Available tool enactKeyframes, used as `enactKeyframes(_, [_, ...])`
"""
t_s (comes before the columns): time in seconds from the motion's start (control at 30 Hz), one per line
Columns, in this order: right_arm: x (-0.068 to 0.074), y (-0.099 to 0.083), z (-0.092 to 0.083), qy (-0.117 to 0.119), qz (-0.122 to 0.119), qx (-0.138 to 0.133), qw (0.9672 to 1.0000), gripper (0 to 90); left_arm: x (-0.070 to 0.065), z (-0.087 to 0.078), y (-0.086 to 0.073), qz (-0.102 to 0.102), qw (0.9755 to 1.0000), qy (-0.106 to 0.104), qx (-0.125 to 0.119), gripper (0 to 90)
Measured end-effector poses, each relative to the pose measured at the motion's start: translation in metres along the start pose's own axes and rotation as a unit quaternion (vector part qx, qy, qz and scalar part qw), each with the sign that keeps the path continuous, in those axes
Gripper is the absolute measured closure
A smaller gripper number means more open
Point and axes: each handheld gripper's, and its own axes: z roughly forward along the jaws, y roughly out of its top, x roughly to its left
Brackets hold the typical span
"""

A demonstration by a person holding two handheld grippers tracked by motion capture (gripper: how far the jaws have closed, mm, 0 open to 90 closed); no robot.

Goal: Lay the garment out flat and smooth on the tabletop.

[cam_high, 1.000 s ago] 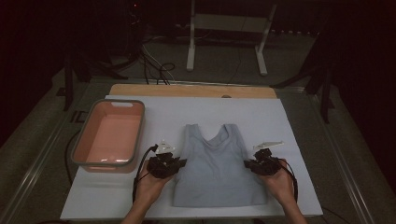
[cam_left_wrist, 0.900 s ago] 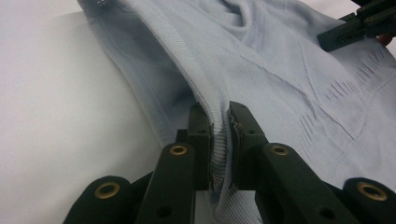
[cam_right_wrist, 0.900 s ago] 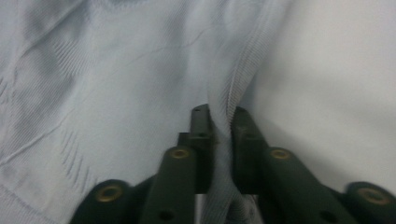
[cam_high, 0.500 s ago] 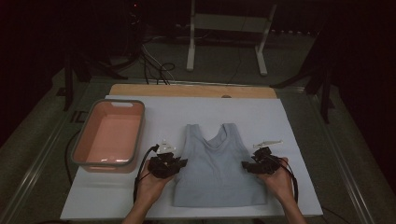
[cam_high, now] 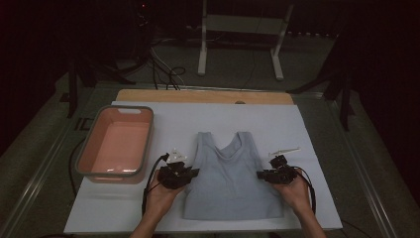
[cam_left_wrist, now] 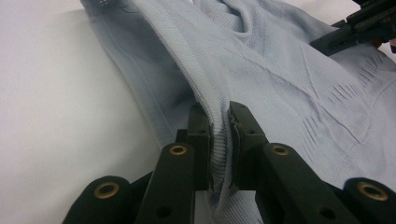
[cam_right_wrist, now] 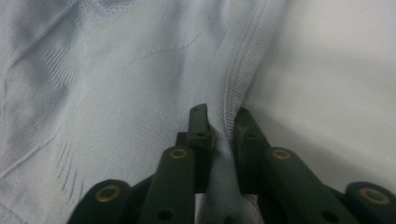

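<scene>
The left gripper [cam_left_wrist: 219, 140] is clamped on the left edge of the grey tank top [cam_high: 230, 178]; the right gripper [cam_right_wrist: 219, 135], its jaws just closing, pinches the right edge. The top lies flat on a white sheet [cam_high: 317, 134]; a pink tub [cam_high: 119, 146] sits at nine o'clock. No writing is readable.

Dim lab recording bench.
White mat [cam_high: 148, 208] on table, cables [cam_high: 166, 74] and metal stand [cam_high: 237, 29] on floor beyond.
</scene>
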Motion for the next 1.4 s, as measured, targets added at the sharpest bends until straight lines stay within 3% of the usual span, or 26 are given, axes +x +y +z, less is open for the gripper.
enactKeyframes(0.23, [0.001, -0.001, -0.009, -0.059, -0.023, -0.013, 0.9979, 82.8, -0.007, 0.009, 0.005, 0.006, 1.0000, -0.006, 0.001, 81.3])
enactKeyframes(0.5, [-0.018, -0.008, -0.021, -0.095, -0.002, -0.032, 0.9950, 82.8, -0.018, 0.031, 0.020, 0.015, 0.9998, -0.013, -0.002, 81.4])
enactKeyframes(0.6, [-0.024, -0.010, -0.026, -0.104, 0.010, -0.043, 0.9936, 82.7, -0.020, 0.037, 0.028, 0.026, 0.9996, -0.006, -0.002, 81.5])
enactKeyframes(0.73, [-0.028, -0.010, -0.027, -0.103, 0.023, -0.055, 0.9929, 82.6, -0.016, 0.042, 0.035, 0.029, 0.9996, 0.006, -0.004, 81.6])
enactKeyframes(0.9, [-0.024, -0.005, -0.021, -0.103, 0.017, -0.056, 0.9929, 82.6, -0.005, 0.041, 0.036, 0.020, 0.9996, 0.018, -0.005, 81.6])
enactKeyframes(1.23, [-0.006, 0.008, -0.008, -0.085, 0.004, -0.061, 0.9945, 82.5, 0.018, 0.024, 0.033, -0.008, 0.9991, 0.038, -0.016, 81.6])
enactKeyframes(1.4, [0.001, 0.013, -0.001, -0.078, -0.003, -0.062, 0.9950, 82.4, 0.022, 0.014, 0.024, -0.015, 0.9991, 0.038, -0.014, 81.6])
